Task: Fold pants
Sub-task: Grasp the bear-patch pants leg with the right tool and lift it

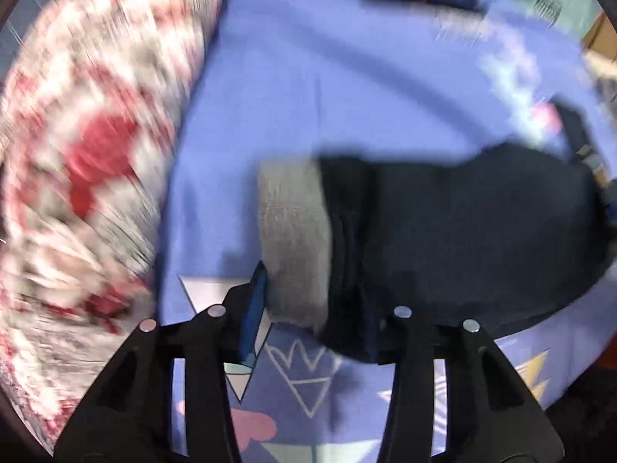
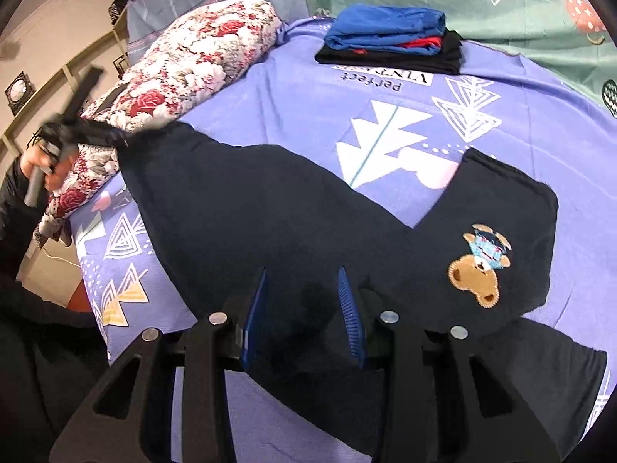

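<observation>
Dark navy pants [image 2: 250, 200] with a bear patch [image 2: 478, 274] lie spread across the purple bedsheet [image 2: 308, 96]. My right gripper [image 2: 304, 308] is shut on a bunch of their dark fabric near the front bed edge. In the blurred left wrist view the pants [image 1: 462, 223] show a grey inner lining [image 1: 293, 231] at one end. That end sits between the fingers of my left gripper [image 1: 312, 308], against the blue left pad and covering the right finger. The right wrist view shows the left gripper [image 2: 115, 137], held in a hand [image 2: 38, 166], at the pants' far left end.
A rolled floral quilt [image 2: 185, 58] lies along the left side of the bed, close to the left gripper. A stack of folded clothes [image 2: 389, 38], blue on top, sits at the back. Green patterned bedding [image 2: 501, 0] lies beyond it. The bed edge drops off at the left.
</observation>
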`<state>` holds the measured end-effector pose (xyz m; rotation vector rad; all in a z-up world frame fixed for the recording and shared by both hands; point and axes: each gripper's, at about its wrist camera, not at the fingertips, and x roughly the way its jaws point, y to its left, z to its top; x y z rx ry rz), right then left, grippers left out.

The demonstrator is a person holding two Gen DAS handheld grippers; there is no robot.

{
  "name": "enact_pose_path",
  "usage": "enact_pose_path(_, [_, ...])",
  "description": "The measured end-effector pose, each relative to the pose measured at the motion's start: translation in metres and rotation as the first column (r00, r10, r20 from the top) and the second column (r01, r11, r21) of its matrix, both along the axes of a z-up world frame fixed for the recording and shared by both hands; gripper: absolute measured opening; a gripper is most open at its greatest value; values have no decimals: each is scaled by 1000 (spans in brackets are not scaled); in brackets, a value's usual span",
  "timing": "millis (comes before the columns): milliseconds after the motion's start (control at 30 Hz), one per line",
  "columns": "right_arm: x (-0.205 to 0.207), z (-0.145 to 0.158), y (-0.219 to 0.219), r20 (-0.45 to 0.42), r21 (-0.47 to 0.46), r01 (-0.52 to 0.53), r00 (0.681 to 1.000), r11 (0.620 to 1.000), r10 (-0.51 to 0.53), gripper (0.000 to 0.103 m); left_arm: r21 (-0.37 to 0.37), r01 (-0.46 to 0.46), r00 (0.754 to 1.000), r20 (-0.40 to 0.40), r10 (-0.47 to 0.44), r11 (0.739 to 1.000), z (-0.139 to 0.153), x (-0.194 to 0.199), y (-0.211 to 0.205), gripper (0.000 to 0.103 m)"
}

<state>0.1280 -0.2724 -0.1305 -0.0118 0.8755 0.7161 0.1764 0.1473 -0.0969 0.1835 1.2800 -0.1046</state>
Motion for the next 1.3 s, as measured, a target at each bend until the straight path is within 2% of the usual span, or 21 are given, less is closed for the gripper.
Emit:
enact_pose_path(33, [1,0,-3,-7,-4,5,1000,1000,-5,38,-12,-17,999,-28,17,1000,-12,2,4,53])
enact_pose_path(67, [3,1,-6,-11,-6,14,1000,1000,-14,43,-14,-32,999,-19,31,999,-15,2,6,65])
enact_pose_path(133, [10,9,-19,-2,1,84,996,996,-84,52,22,-47,999,16,46,999,-11,1,8,78])
enact_pose_path(200, [21,15,-28,3,-9,147,989,989,-147,52,37,-44,999,21,43,998,-6,3,11,82])
enact_pose_path(233, [30,16,-31,10,-45,192,981,980,-192,52,45,-48,999,27,47,998,-2,3,12,85])
enact_pose_path(333, [61,14,-34,40,-144,298,955,944,-295,52,62,-81,994,78,76,995,16,4,14,87])
enact_pose_path(533, [128,-4,0,19,-301,359,928,883,-371,54,130,-103,968,241,69,986,56,-4,-5,92])
enact_pose_path(600, [145,-13,6,-15,-328,382,912,864,-409,54,100,-114,959,273,83,989,66,-8,-8,93])
enact_pose_path(667, [157,-21,12,-16,-372,402,898,837,-439,54,56,-102,958,273,83,993,66,-18,-15,96])
enact_pose_path(767, [168,-30,14,-6,-427,428,880,797,-475,54,71,-81,970,233,63,994,46,-17,-26,96])
enact_pose_path(833, [173,-31,9,-21,-403,438,873,803,-487,51,89,-81,978,201,62,993,27,-20,-27,96])
enact_pose_path(867, [174,-31,7,-29,-394,441,871,806,-491,30,109,-97,983,168,77,989,13,-16,-28,96])
enact_pose_path(900, [176,-31,2,-27,-401,459,859,792,-511,14,121,-110,985,142,92,987,3,-12,-26,96])
enact_pose_path(933, [176,-32,-4,-28,-403,472,850,784,-526,8,105,-124,987,116,112,987,-9,-8,-22,99])
enact_pose_path(1033, [172,-28,-18,-22,-383,481,849,788,-528,7,20,-166,981,107,163,986,-13,-5,-10,101])
enact_pose_path(1100, [157,-13,-37,-16,-313,498,849,809,-529,7,1,-171,981,95,170,985,-11,-5,-6,101])
enact_pose_path(1167, [141,3,-53,3,-262,526,839,809,-544,7,17,-163,982,103,160,987,-7,-7,-7,101])
enact_pose_path(1300, [86,53,-101,74,-97,592,806,800,-588,7,75,-143,983,127,133,987,0,-10,-14,101])
